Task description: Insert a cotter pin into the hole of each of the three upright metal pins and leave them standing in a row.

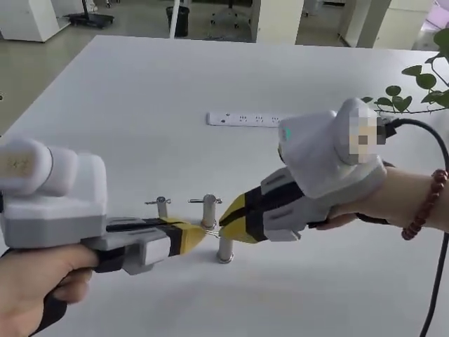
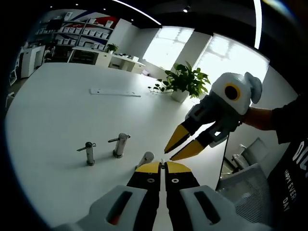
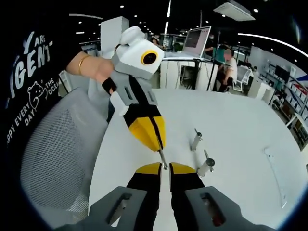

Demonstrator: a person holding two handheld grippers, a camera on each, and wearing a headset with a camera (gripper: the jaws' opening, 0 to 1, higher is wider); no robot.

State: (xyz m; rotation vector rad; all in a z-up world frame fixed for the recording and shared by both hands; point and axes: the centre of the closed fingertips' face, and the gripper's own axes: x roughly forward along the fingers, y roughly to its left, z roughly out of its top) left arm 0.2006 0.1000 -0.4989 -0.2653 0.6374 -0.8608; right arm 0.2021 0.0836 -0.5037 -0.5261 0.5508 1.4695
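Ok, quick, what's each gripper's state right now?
Left gripper: shut on a cotter pin that sticks out past its tips.
Right gripper: open a little, tips by that pin's free end.

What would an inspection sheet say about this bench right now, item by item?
Surface: white table.
Job's things: two pins upright, cotters through them; third pin between the grippers, no cotter seen in it.
Clutter: power strip further back.
Grippers: left gripper jaws shut on a held cotter; right gripper jaws open, tips close to it.
Cables: black cable at the right gripper.
Surroundings: plant, mesh chair, shelves, people at desks.
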